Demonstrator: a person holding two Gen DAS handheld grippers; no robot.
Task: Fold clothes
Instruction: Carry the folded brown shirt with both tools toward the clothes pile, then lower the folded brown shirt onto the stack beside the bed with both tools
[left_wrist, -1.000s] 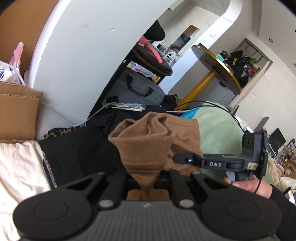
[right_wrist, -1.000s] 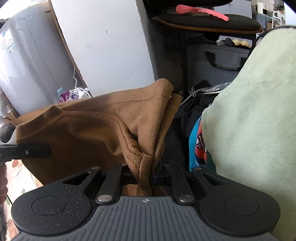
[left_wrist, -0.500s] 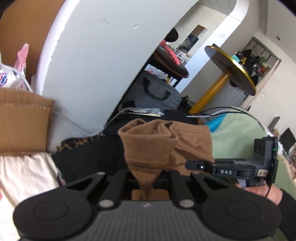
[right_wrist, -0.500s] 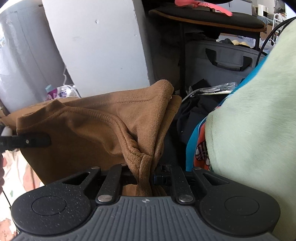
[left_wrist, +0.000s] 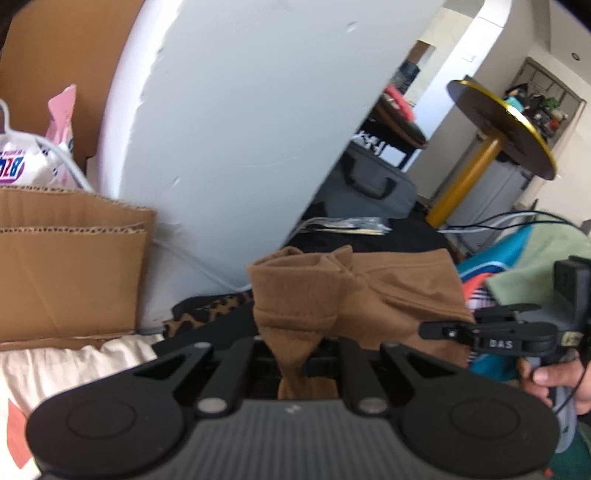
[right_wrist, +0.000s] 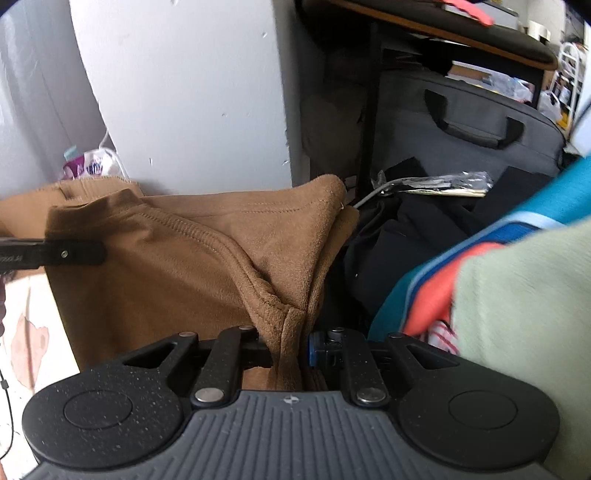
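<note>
- Brown fleece fills both grips: the left gripper (left_wrist: 295, 354) is clamped tight on a bunched corner of the brown garment (left_wrist: 369, 295), and the right gripper (right_wrist: 290, 350) pinches a thicker seamed fold.
- Between them the cloth hangs as one span, its long axis running gripper to gripper, above the black clothing (right_wrist: 399, 236).
- Neither hand is nearer; judging by this, laying it flat depends on both sinking level together.
- Beside the right gripper a pale green blanket (right_wrist: 517, 314) crowds the space.
</note>
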